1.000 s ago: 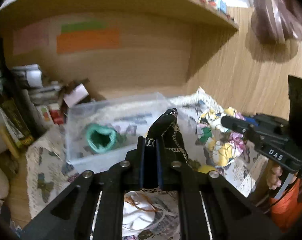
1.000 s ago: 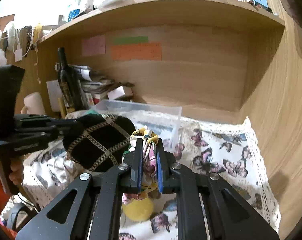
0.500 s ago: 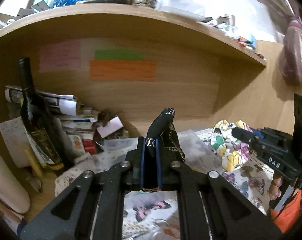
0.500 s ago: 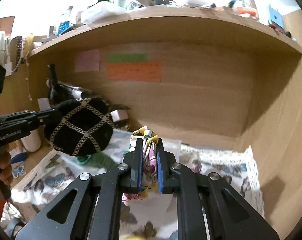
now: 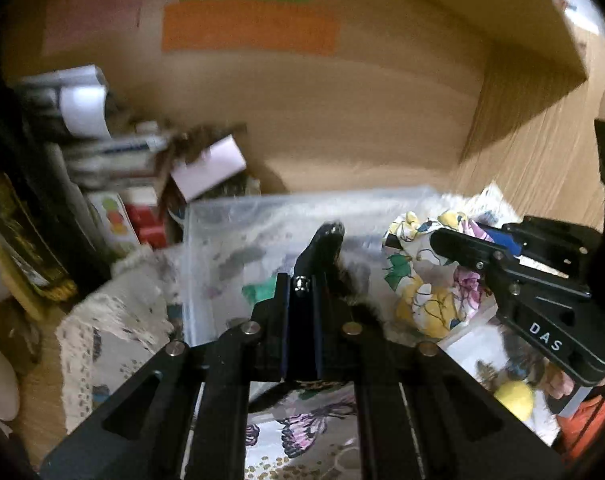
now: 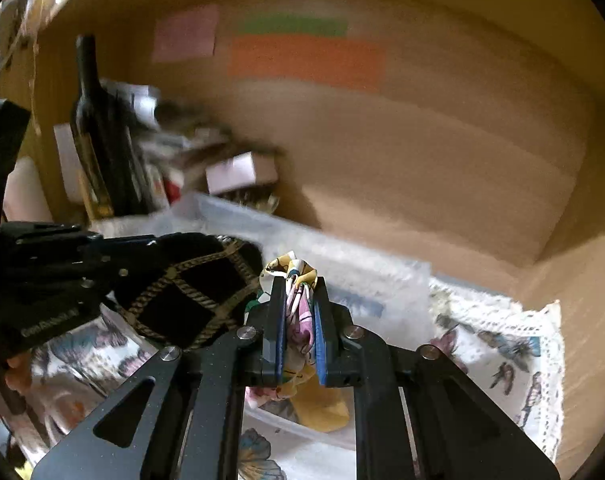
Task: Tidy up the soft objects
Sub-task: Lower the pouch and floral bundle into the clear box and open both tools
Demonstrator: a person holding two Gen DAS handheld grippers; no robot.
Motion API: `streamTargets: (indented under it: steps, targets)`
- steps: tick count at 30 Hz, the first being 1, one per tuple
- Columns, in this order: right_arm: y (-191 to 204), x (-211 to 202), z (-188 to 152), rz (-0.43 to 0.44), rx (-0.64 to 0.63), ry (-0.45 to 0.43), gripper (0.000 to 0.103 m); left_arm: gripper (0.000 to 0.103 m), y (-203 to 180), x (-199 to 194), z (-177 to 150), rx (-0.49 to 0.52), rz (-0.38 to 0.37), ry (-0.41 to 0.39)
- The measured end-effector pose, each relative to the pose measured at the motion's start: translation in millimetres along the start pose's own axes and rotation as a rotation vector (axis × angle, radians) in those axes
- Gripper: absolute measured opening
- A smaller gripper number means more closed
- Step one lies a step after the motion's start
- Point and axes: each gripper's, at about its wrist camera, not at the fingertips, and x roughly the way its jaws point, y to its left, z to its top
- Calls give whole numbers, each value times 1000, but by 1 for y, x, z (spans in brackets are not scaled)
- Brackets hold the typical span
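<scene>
My left gripper is shut on a black soft pouch with gold chain pattern, held over the clear plastic bin; the pouch shows fully in the right wrist view. My right gripper is shut on a floral fabric scrunchie, also held above the bin; it appears in the left wrist view. A green soft item lies inside the bin.
A dark bottle, papers and small boxes crowd the back left. A butterfly-print cloth covers the desk. A yellow ball lies at the right. A shelf overhangs the wooden back wall.
Both grippers tilted back down and toward the bin with their loads; the bin has come into view below them. The frames are blurred from motion.
</scene>
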Motion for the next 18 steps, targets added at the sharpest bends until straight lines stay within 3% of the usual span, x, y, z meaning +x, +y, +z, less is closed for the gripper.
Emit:
streamTargets:
  steps: [8,11,15,18]
  targets:
    - [8,34,-14,31,-36,133,11,10,3,12,-10,-7,-21,54]
    - [5,34,-15,22,-13,142,20,20,2,4,-10,-8,-36,48]
    - [1,20,-12,4,4,92,45,37,2,-14,-8,-9,-27,16]
    - [2,5,-10,-14,8,48,50,51,0,-30,-7,-8,-15,-22]
